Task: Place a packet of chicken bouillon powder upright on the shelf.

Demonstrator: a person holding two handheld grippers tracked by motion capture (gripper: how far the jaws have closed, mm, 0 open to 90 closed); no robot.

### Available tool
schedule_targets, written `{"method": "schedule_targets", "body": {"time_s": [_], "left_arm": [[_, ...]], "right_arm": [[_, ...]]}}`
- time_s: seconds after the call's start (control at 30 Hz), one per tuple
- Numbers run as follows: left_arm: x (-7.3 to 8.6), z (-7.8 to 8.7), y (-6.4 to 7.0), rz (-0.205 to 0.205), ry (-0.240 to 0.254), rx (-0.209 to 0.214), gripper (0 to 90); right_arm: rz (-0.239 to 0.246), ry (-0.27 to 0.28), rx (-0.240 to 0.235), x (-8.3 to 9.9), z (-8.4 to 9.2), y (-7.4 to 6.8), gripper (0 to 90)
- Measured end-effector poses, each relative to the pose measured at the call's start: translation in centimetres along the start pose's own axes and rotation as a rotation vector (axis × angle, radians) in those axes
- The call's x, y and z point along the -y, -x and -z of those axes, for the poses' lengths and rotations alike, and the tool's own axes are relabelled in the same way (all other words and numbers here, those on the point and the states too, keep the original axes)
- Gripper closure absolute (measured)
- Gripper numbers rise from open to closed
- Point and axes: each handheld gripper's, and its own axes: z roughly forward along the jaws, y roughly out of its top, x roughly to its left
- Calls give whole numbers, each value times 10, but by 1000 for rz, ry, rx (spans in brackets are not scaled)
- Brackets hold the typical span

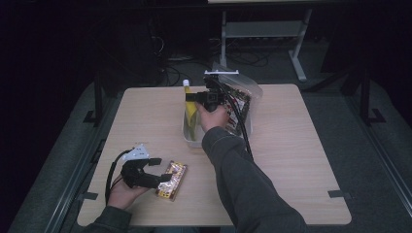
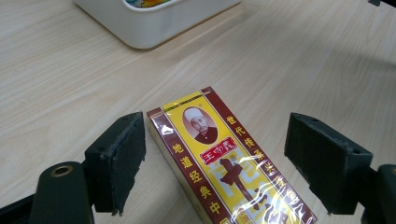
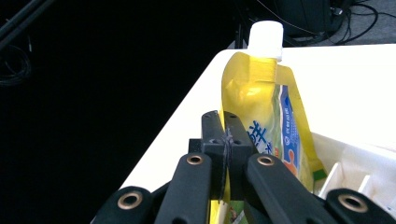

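So I'm sitting at the table [image 1: 301, 160] with a pair of tongs in each hand. Nearest to me, in the lower left of the high view, my left tongs [image 1: 156, 175] are resting low over the wood with the jaws spread wide. The flat box [image 1: 172, 180], yellow with a dark red border and wrapped in clear film, is lying flat on the table between them. In the left gripper view the box [image 2: 224, 168] is running from the middle down to the bottom edge, with one pad just beside its left edge and the other pad standing well apart on the right. Neither pad is pressing on it, so nothing is being held there.

Farther up, near the middle top of the high view, my right arm is reaching across to the white bin [image 1: 190, 138] sitting toward the far side of the table. My right tongs [image 1: 190, 97] are hovering over the bin's left part, jaws pressed together and pinching the yellow pouch [image 1: 191, 110]. In the right gripper view the pouch [image 3: 261, 107] is standing upright in the centre of the frame, white cap at the top, with its left edge clamped between my two black jaws, and the bin's white wall [image 3: 355, 158] is showing in the lower right.

Just behind the bin, at the right, a clear plastic bag [image 1: 248, 90] with some printed packs inside is leaning against it.
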Motion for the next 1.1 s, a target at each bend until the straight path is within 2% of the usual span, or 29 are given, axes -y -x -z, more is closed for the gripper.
{"method": "schedule_targets", "body": {"time_s": [0.17,0.47,0.8,1.1], "left_arm": [[0,0,1,-2,-3,0,201],[0,-2,2,-6,-9,-3,201],[1,-6,5,-18,-37,-16,191],[2,-10,7,-22,-52,-33,178]], "right_arm": [[8,5,3,-1,1,-1,828],[19,-23,-7,-4,10,-4,713],[15,-50,-59,-4,24,-5,628],[24,-61,-110,-3,37,-12,580]]}}
